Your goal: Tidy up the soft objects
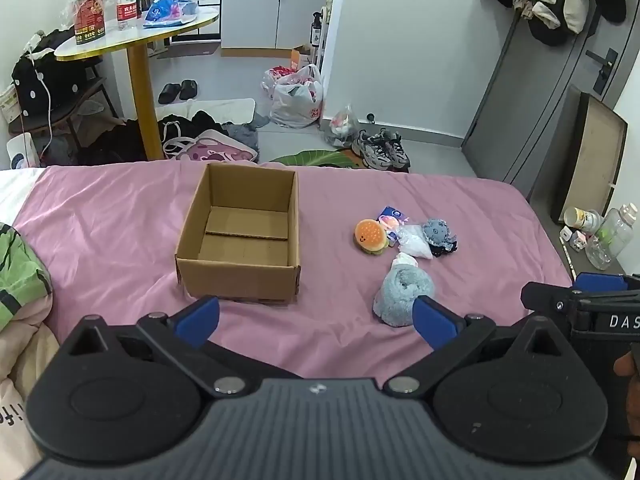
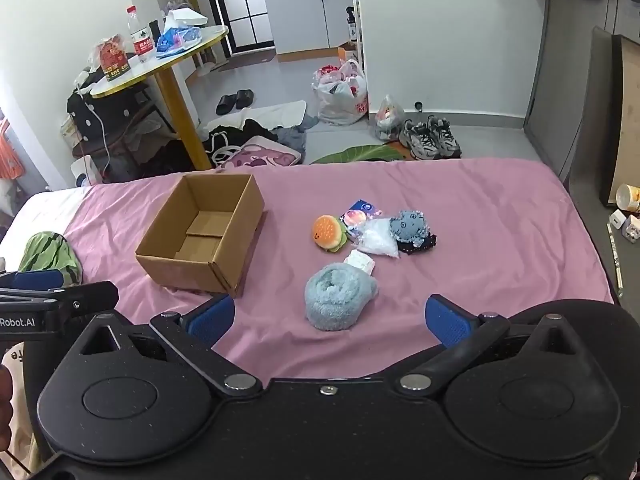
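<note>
Both grippers — left gripper [image 1: 316, 316], right gripper [image 2: 330, 316] — gape wide, empty; the cardboard box [image 1: 240, 236] sits left, probably awaiting the blue towel roll [image 2: 336, 296] nearest.

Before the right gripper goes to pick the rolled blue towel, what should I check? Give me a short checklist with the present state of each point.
1. Right gripper open and holding nothing: ok.
2. Left gripper open and holding nothing: ok.
3. Rolled blue towel lies free on the pink sheet, nothing on top of it: ok.
4. Towel apart from the white packet behind it: cannot tell, they look to touch.
5. Cardboard box open on top, nothing visible inside: ok.
6. Towel in line between the right gripper's fingers: ok.
</note>
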A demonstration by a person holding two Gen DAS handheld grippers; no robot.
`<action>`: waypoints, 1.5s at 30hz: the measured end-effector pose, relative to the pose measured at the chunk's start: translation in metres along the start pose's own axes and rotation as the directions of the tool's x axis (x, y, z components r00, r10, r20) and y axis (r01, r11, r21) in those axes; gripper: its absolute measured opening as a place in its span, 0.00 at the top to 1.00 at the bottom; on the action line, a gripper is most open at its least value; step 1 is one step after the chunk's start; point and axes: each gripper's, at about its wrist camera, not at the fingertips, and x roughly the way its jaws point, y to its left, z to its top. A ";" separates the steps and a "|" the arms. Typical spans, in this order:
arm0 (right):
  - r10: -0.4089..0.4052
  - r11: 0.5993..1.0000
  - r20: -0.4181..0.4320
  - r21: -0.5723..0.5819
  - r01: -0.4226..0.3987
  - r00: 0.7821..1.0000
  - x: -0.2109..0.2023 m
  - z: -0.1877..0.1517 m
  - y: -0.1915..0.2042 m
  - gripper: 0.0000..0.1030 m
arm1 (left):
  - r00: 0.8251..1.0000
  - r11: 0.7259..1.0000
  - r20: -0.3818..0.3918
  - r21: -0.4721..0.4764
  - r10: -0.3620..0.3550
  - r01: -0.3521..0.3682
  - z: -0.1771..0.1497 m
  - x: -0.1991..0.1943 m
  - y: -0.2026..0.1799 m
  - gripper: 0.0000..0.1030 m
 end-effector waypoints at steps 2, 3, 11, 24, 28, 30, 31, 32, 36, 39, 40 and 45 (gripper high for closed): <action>-0.004 1.000 0.002 -0.006 0.004 1.000 -0.001 -0.002 0.001 0.00 | 1.000 1.000 0.003 0.006 0.005 -0.005 -0.001 -0.002 -0.001 0.01; -0.004 1.000 0.002 -0.006 0.004 1.000 -0.001 -0.001 0.001 0.00 | 1.000 1.000 0.005 0.011 0.007 -0.007 -0.001 -0.003 -0.002 0.01; 0.009 1.000 -0.002 0.005 -0.009 1.000 -0.002 -0.001 -0.002 0.00 | 1.000 1.000 0.006 0.002 0.009 -0.009 0.000 -0.007 -0.003 0.01; 0.004 1.000 0.001 0.003 -0.004 1.000 -0.003 -0.003 -0.004 0.00 | 1.000 1.000 0.004 0.001 0.013 -0.013 0.001 -0.008 0.000 0.01; -0.003 1.000 0.002 0.000 0.003 1.000 -0.003 -0.003 -0.004 0.00 | 1.000 1.000 0.004 0.003 0.012 -0.012 0.000 -0.008 0.000 0.01; -0.002 1.000 -0.001 -0.004 0.002 1.000 -0.002 -0.003 -0.003 0.00 | 1.000 1.000 0.005 0.004 0.012 -0.012 -0.001 -0.008 -0.001 0.01; -0.002 1.000 -0.002 -0.005 0.002 1.000 -0.002 -0.003 -0.003 0.00 | 1.000 1.000 0.005 0.004 0.012 -0.012 -0.001 -0.008 -0.001 0.01; -0.002 1.000 -0.003 -0.006 0.001 1.000 -0.001 -0.004 -0.003 0.00 | 1.000 1.000 0.005 0.005 0.011 -0.011 0.000 -0.008 -0.001 0.01; -0.001 1.000 -0.001 -0.005 0.000 1.000 -0.002 -0.003 -0.003 0.00 | 1.000 1.000 0.007 0.008 0.011 -0.011 0.000 -0.009 -0.002 0.01; 0.000 1.000 -0.001 -0.010 0.000 1.000 -0.003 -0.003 -0.002 0.00 | 1.000 1.000 0.010 0.007 0.010 -0.010 0.000 -0.010 -0.002 0.01; 0.000 1.000 0.000 -0.011 0.000 1.000 -0.003 -0.003 -0.002 0.00 | 1.000 1.000 0.010 0.006 0.009 -0.010 0.000 -0.010 -0.002 0.01; 0.000 1.000 0.001 -0.011 0.000 1.000 -0.004 -0.004 -0.002 0.00 | 1.000 1.000 0.013 0.010 0.009 -0.009 0.000 -0.012 -0.006 0.01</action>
